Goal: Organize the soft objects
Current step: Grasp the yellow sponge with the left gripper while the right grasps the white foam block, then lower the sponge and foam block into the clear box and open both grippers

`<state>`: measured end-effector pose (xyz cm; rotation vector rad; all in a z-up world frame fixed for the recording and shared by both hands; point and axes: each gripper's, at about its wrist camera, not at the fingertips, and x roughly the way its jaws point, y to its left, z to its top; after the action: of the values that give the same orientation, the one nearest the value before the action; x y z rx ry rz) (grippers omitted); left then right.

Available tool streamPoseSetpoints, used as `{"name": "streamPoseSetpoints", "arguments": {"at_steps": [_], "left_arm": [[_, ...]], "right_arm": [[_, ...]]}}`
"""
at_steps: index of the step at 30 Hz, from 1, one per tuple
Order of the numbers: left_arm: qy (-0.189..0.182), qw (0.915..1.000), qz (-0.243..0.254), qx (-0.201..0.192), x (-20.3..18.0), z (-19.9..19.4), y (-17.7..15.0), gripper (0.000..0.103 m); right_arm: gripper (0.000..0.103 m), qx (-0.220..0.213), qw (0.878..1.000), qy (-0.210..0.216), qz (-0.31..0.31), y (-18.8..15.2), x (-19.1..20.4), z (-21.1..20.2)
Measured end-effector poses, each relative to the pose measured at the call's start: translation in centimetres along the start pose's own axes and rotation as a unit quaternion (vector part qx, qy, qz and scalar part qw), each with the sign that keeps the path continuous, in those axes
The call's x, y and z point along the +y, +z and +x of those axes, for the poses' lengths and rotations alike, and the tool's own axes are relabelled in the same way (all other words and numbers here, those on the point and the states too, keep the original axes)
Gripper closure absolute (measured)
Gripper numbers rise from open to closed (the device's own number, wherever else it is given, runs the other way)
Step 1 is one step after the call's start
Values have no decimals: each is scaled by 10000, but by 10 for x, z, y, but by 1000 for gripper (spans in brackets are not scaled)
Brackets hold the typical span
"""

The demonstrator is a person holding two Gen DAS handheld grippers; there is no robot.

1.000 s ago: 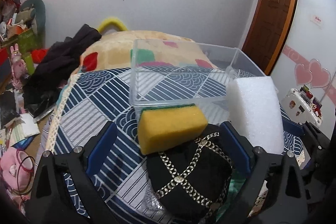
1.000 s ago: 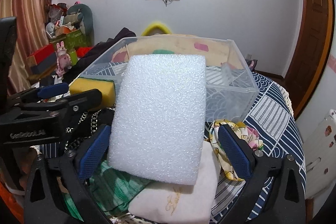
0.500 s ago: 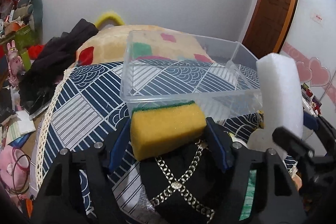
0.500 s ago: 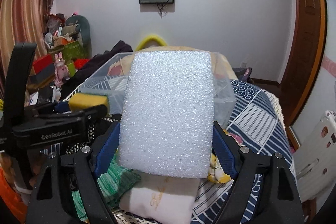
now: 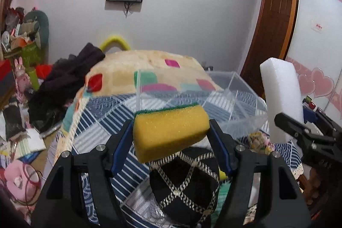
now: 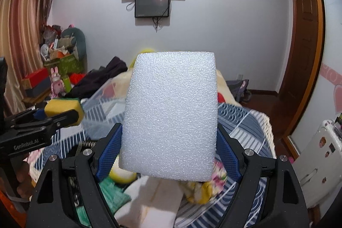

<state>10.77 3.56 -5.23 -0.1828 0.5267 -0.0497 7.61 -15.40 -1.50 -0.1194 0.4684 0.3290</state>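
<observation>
The yellow rectangular sponge with a green scouring layer (image 5: 171, 130) is pinched at its short ends by the left gripper (image 5: 171, 142), held up in front of the clear plastic bin (image 5: 224, 104). It looks squishy and very light, so little squeeze should be needed. The white foam block (image 6: 170, 114) is clamped across its lower sides by the right gripper (image 6: 168, 153), also in the air. It's probably featherweight, easily dented. Underneath, a black pouch with gold chain trim (image 5: 186, 183) is left on the patterned quilt (image 5: 100, 131).
</observation>
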Motion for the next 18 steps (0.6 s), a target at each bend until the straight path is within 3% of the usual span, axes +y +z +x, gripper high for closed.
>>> {"name": "streamPoseSetpoints", "arguments": {"at_steps": [10,18], "left_arm": [[89,9998,158,-117,-5,12,32,34],[188,9985,332,382,-5,56,40,34]], "right_arm": [[22,-149,9997,-71,-163,27,2,21],[22,294,9989,-103,-348,25,6,54]]}}
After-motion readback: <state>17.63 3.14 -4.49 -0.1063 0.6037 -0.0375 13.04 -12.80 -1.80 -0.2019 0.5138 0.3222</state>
